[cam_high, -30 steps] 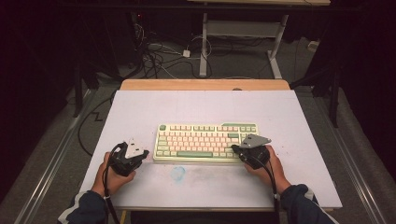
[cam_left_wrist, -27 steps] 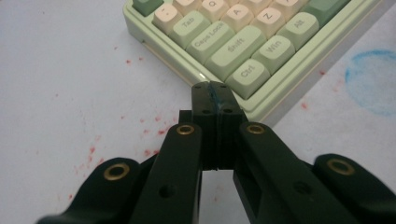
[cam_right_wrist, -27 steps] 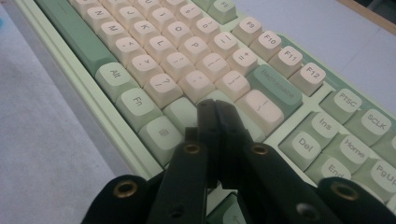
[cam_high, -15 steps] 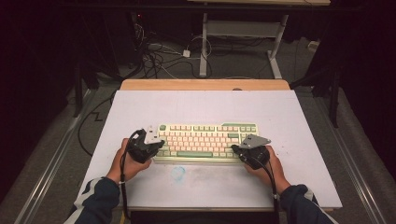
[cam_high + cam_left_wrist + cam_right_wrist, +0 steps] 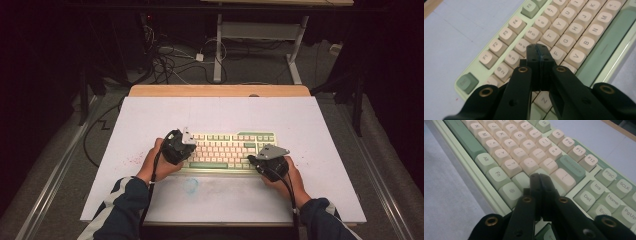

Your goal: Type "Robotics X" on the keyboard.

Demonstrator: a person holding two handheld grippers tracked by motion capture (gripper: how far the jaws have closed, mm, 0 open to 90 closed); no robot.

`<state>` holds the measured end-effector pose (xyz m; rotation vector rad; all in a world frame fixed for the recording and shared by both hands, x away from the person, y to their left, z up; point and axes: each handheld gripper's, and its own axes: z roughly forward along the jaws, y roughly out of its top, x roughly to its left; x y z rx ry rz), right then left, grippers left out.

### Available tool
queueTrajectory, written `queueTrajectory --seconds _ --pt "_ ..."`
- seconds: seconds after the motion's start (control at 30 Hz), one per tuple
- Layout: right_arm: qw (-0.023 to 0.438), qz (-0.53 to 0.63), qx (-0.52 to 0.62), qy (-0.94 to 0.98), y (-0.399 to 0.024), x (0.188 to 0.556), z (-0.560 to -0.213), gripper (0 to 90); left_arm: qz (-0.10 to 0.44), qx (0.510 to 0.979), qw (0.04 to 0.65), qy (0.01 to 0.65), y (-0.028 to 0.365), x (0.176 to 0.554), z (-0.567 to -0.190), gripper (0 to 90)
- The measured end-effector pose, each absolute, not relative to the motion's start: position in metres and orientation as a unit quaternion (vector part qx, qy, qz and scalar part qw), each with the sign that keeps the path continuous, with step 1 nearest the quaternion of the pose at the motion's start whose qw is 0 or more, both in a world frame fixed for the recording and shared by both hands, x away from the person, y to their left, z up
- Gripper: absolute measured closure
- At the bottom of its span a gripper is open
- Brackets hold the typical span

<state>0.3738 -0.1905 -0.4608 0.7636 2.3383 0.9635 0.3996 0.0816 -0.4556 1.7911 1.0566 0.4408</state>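
A pale green keyboard (image 5: 227,151) with cream and green keys lies at the middle of the table. My left gripper (image 5: 186,145) hovers over its left end, jaws shut with nothing between them. In the left gripper view the gripper tip (image 5: 538,47) sits above the letter keys (image 5: 559,35), near the D and F keys. My right gripper (image 5: 251,160) is at the keyboard's right front corner, also shut and empty. In the right gripper view its tip (image 5: 538,176) points at the green keys right of the letter block, close to the keyboard (image 5: 519,155).
The white table mat (image 5: 220,115) has free room behind and on both sides of the keyboard. A blue smudge (image 5: 191,185) marks the mat in front of it. The wooden table edge (image 5: 220,90) runs along the back, with cables and a desk frame on the floor beyond.
My left gripper has moved right from the bare mat onto the keyboard's left end. The right gripper has stayed where it was.
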Motion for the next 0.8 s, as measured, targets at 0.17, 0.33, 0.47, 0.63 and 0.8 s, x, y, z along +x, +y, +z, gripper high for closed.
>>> queueTrajectory --seconds 0.17,0.33,0.47,0.63,0.8 --pt "0.248 0.353 0.280 0.858 -0.191 0.374 -0.461 90.0 0.179 0.741 0.481 0.432 0.071 0.406 -0.459 86.4" --pt "0.248 0.354 0.279 0.858 -0.191 0.374 -0.461 90.0 0.181 0.747 0.474 0.429 0.062 0.410 -0.463 86.1" --pt "0.248 0.353 0.278 0.858 -0.191 0.373 -0.461 90.0 0.186 0.750 0.472 0.425 0.059 0.411 -0.464 85.9" --pt "0.248 0.353 0.279 0.858 -0.191 0.373 -0.461 90.0 0.190 0.751 0.468 0.425 0.060 0.411 -0.464 85.8" --pt "0.249 0.352 0.277 0.859 -0.190 0.373 -0.461 90.0 0.195 0.754 0.464 0.423 0.059 0.411 -0.467 85.9"
